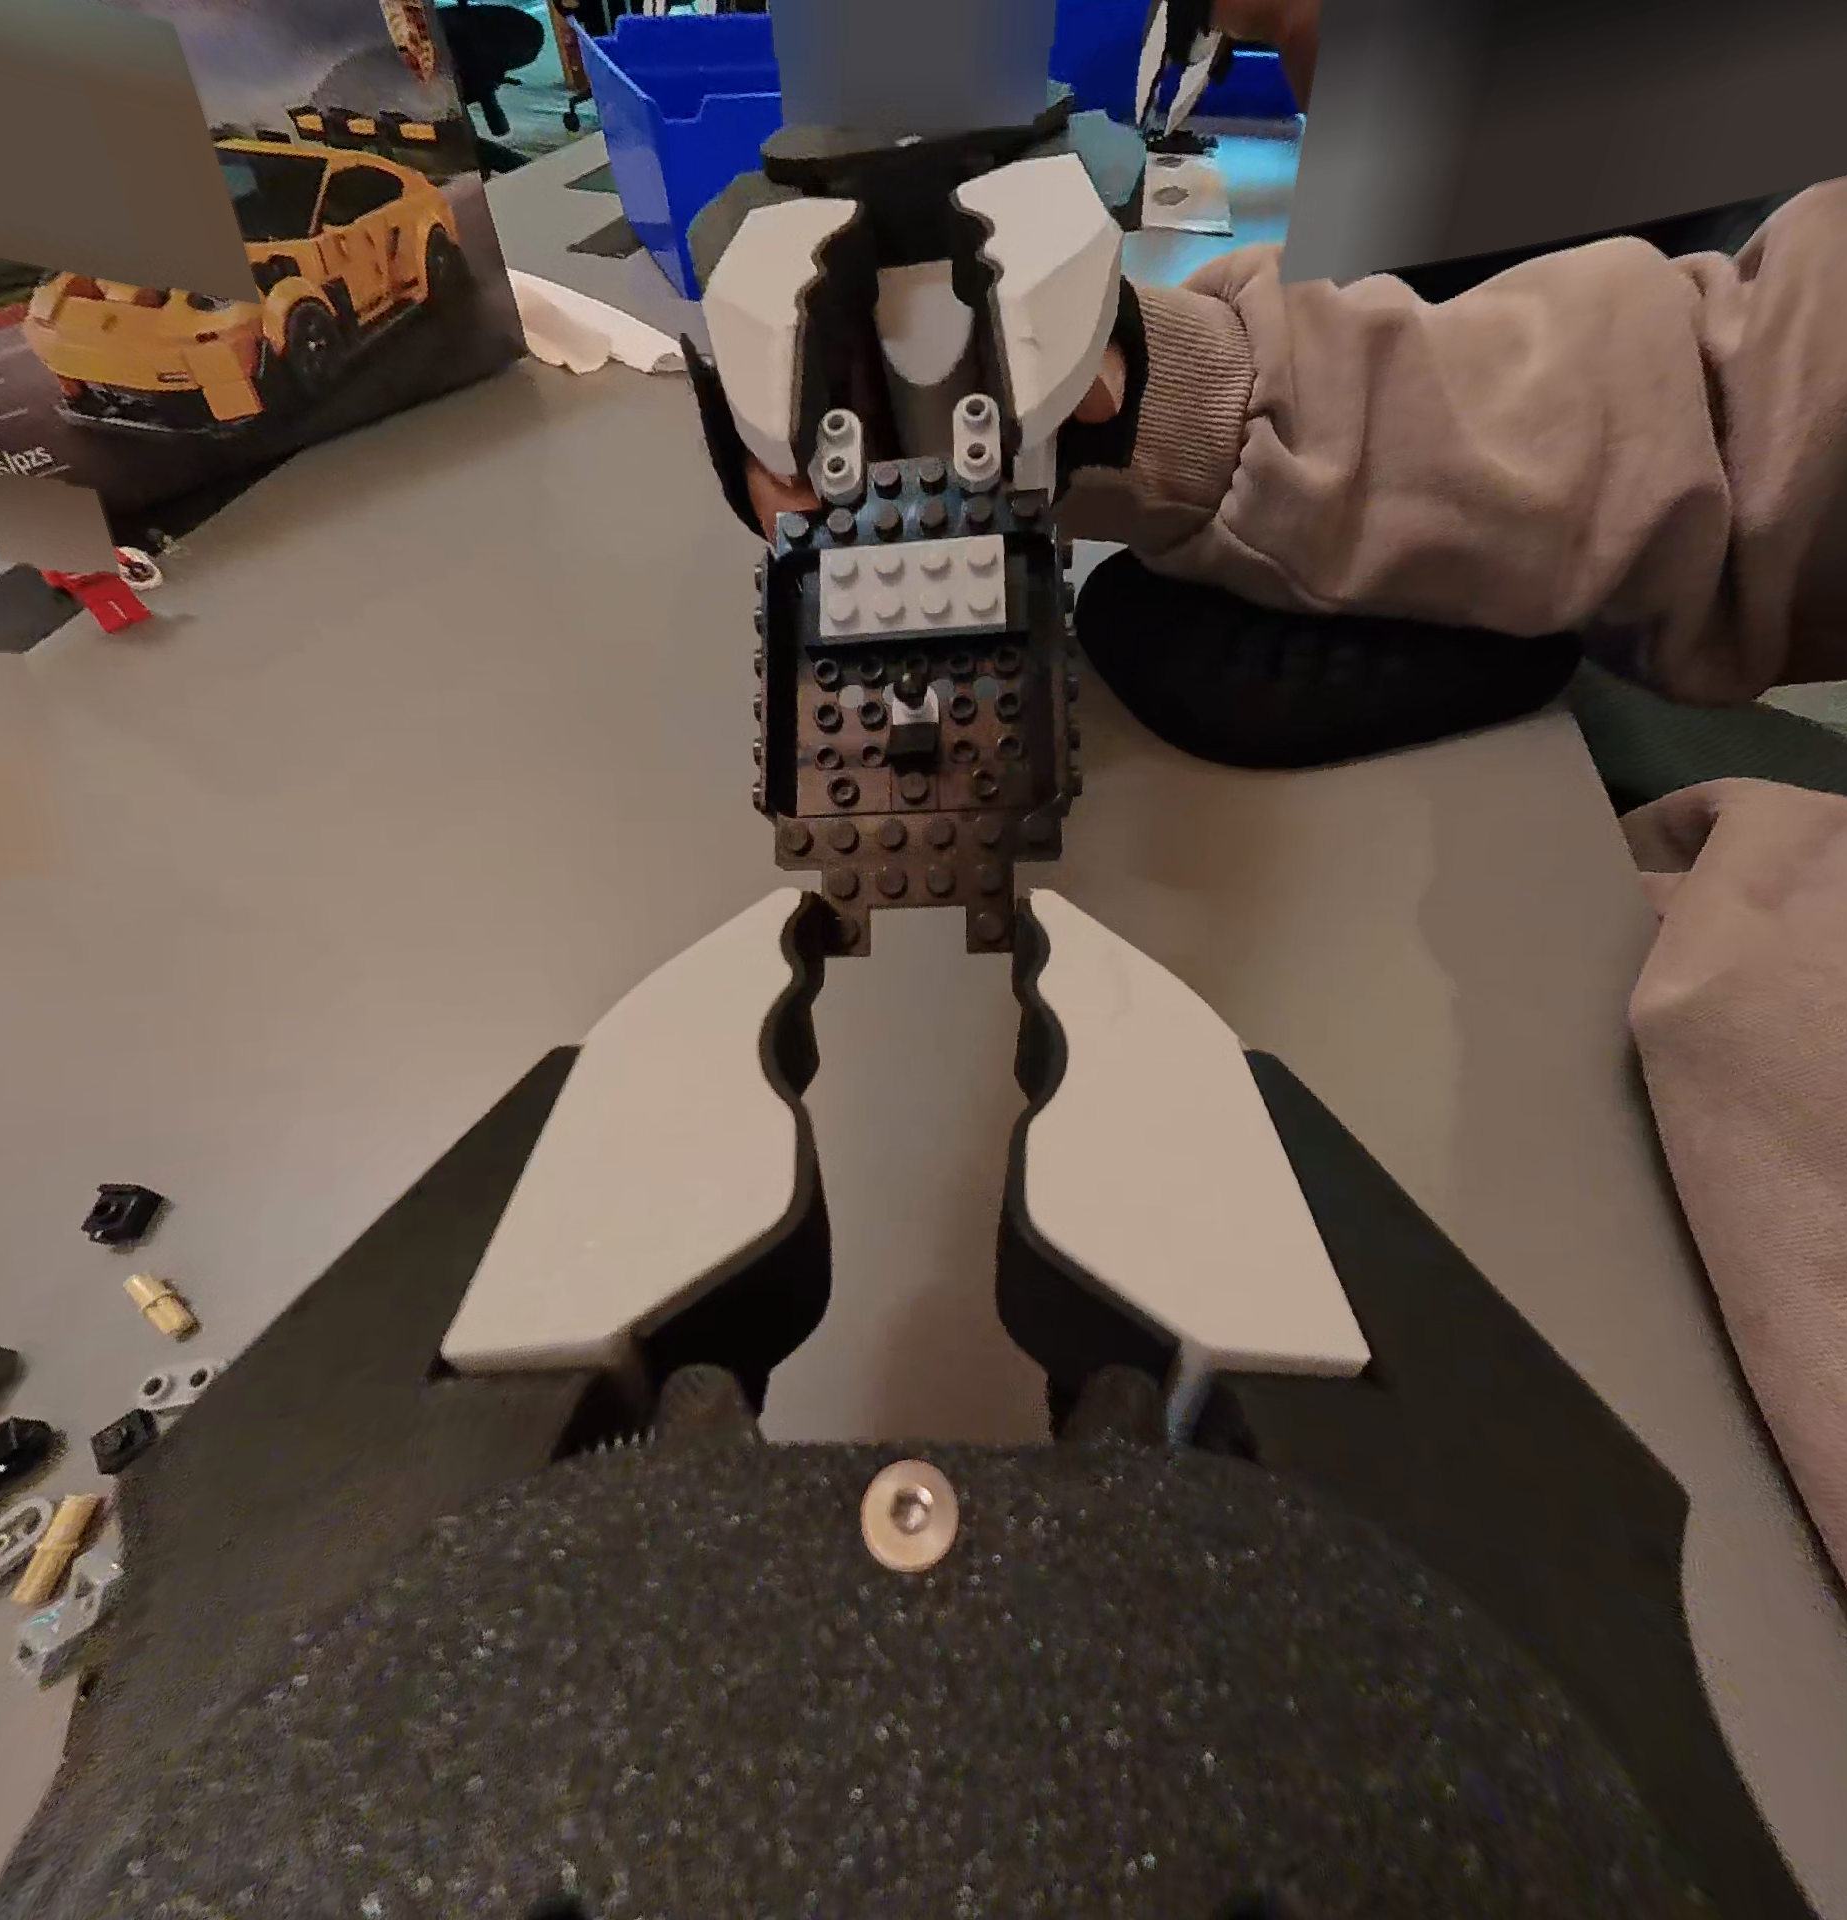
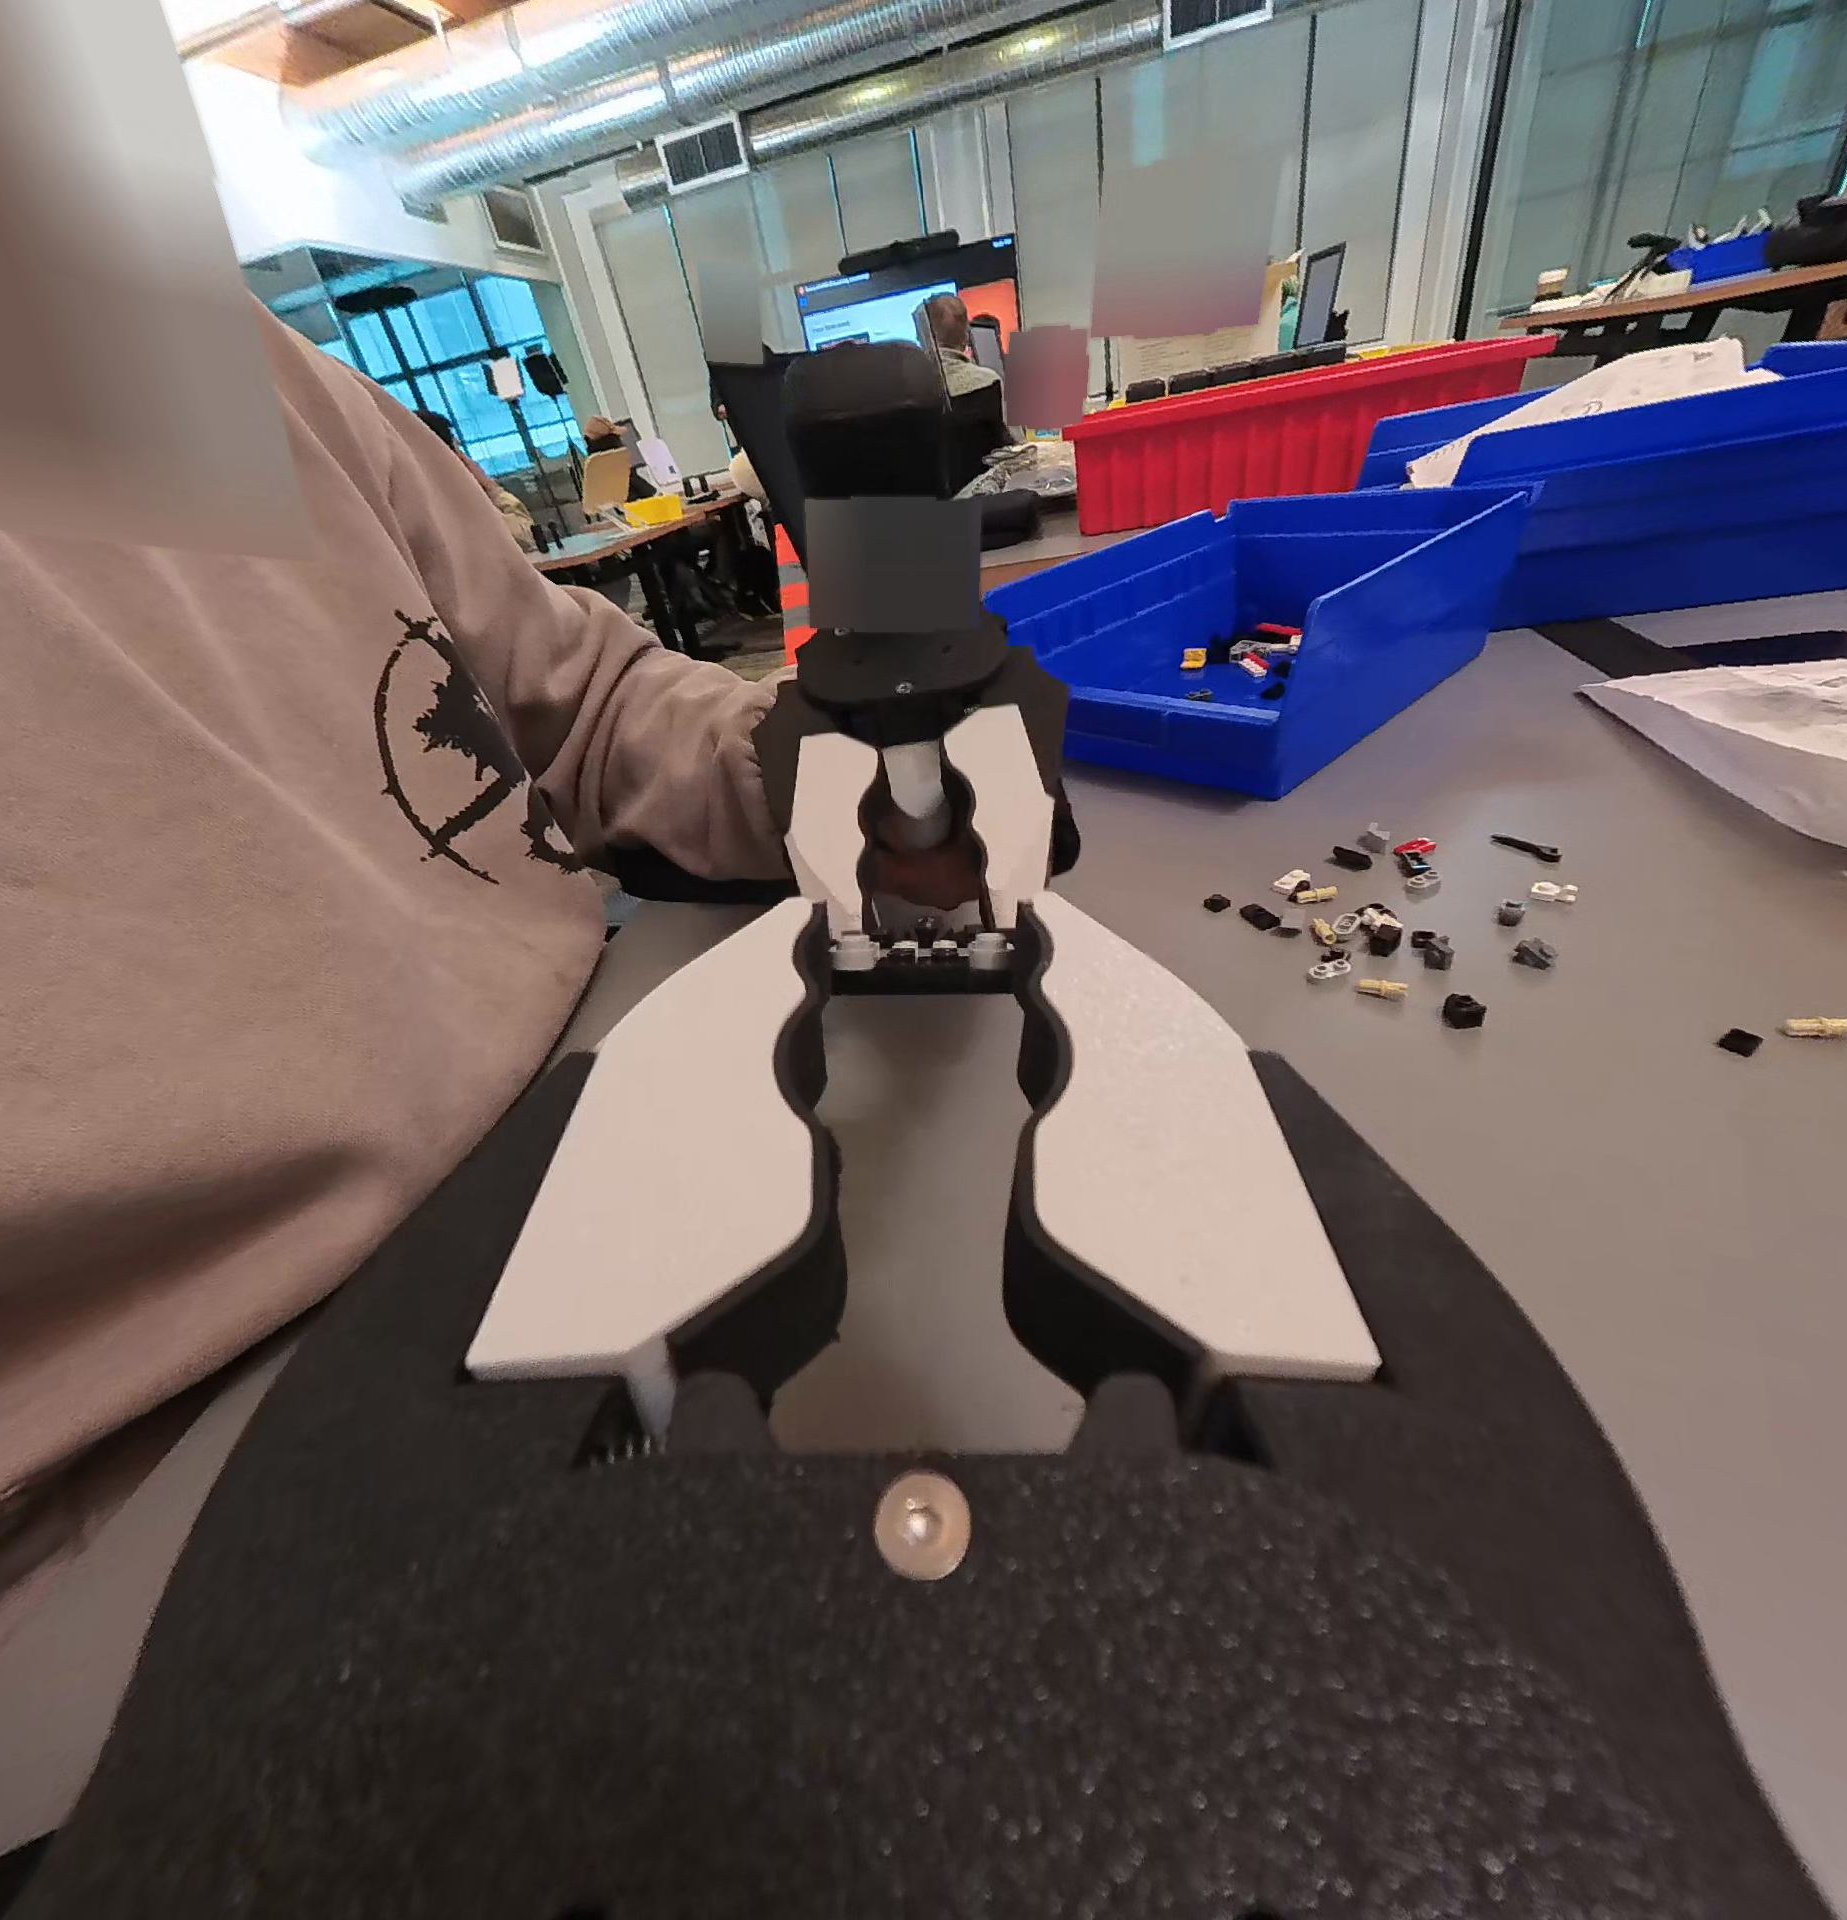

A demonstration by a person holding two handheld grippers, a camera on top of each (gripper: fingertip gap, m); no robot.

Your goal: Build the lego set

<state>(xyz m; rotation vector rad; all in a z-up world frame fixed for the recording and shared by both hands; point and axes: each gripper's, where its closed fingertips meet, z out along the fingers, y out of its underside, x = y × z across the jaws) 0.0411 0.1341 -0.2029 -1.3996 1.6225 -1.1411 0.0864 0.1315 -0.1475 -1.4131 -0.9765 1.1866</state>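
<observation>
Black studded chassis (image 1: 914, 717) sits mid-table in your left wrist view, near end pinched between your left gripper (image 1: 914, 925) tips, far end in the right gripper (image 1: 908, 468); grey plate (image 1: 914, 597) fitted, bodywork still missing. Right wrist view: right gripper (image 2: 924, 961) clamps the chassis end-on, loose pieces (image 2: 1397, 935) wait far right, blue bin (image 2: 1262, 665) beyond.

A large open workroom lies beyond the jaws. A grey table (image 2: 1521, 1195) spreads beneath and to both sides of them. Ahead and right of the jaws sit blue plastic bins (image 2: 1314, 665) and a long red bin (image 2: 1303, 436). Straight ahead, far off, a lit screen (image 2: 877, 312) glows among desks (image 2: 638, 540) and seated people. Silver ducts (image 2: 690, 83) run along the ceiling above. Tall windows (image 2: 431, 364) stand ahead to the left, and glass wall panels (image 2: 1677, 156) line the right.
</observation>
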